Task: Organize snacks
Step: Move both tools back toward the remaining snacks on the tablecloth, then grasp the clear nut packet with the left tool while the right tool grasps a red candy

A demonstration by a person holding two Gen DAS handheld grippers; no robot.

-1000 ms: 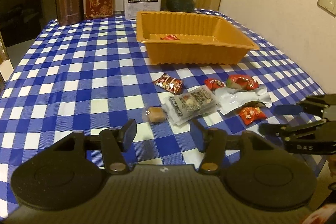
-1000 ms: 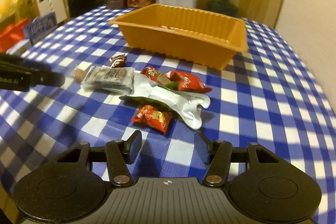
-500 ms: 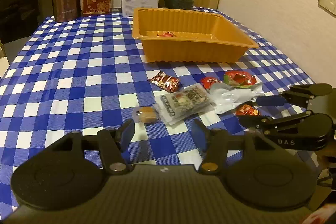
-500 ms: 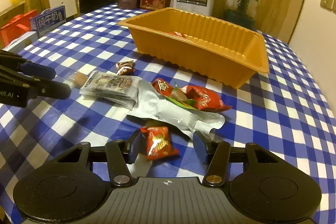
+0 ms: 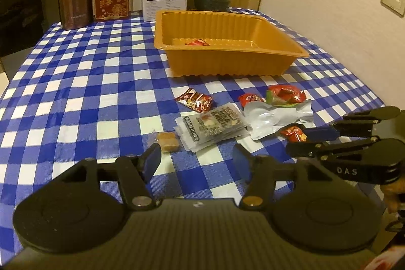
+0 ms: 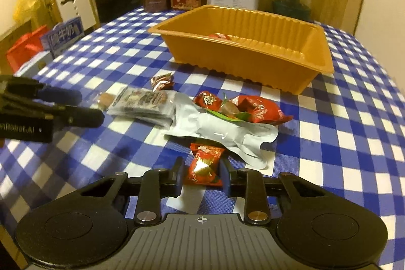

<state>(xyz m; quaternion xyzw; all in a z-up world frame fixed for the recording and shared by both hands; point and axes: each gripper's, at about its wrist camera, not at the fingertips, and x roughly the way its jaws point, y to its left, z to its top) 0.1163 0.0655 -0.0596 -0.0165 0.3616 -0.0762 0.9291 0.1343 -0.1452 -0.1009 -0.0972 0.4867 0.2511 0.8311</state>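
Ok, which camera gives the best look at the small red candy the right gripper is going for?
The right wrist view: the red candy lies close up between the closing right gripper. In the left wrist view the candy is small, partly hidden behind a finger.

1 orange tray (image 5: 227,60); 7 snack packets (image 6: 202,166) outside; 1 inside.

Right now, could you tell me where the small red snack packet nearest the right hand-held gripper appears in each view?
Left wrist view: the small red snack packet lies at right of centre, just below the silver pouch, partly hidden by the right hand-held gripper.
Right wrist view: bottom centre, between that gripper's closing jaws.
Shared landmark: the orange tray, beyond the snacks in both.
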